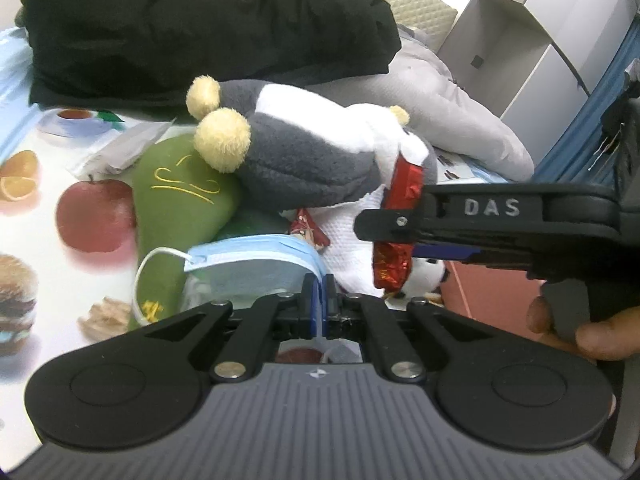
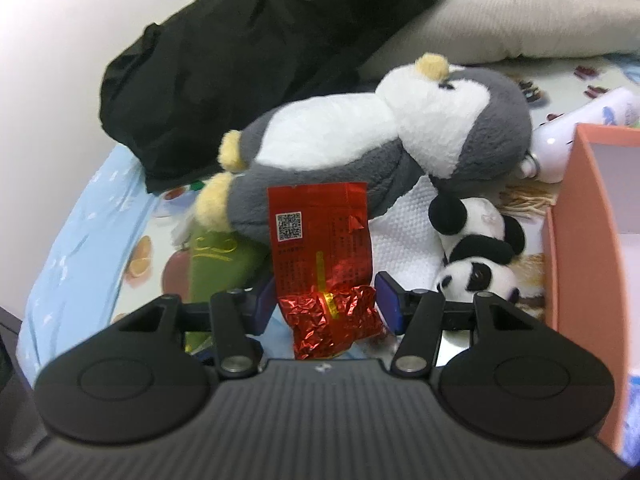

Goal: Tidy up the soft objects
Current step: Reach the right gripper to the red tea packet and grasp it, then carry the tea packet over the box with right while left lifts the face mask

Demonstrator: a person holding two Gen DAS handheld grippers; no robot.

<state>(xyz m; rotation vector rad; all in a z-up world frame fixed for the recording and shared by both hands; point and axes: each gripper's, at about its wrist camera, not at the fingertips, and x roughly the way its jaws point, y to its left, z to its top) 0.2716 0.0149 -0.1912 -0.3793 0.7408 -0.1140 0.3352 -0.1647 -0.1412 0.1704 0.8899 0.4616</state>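
Observation:
My left gripper (image 1: 319, 300) is shut on the edge of a blue face mask (image 1: 256, 264), which hangs just above the bedding. A red foil packet (image 2: 324, 248) stands upright between the pads of my right gripper (image 2: 326, 304), which is shut on its crumpled lower half. In the left wrist view the right gripper (image 1: 396, 220) reaches in from the right with the packet (image 1: 400, 200). Behind both lies a grey and white penguin plush (image 2: 360, 136) on its side, over a green plush (image 1: 180, 208) and a white towel (image 2: 400, 236). A small panda plush (image 2: 476, 248) lies to the right.
A black garment (image 1: 200, 28) and a grey pillow (image 1: 448, 116) are heaped at the back. An orange box (image 2: 580, 240) stands open at the right, with a white bottle (image 2: 580, 120) behind it. Another small red packet (image 1: 308, 228) lies on the towel. A hand (image 1: 580, 332) grips the right tool.

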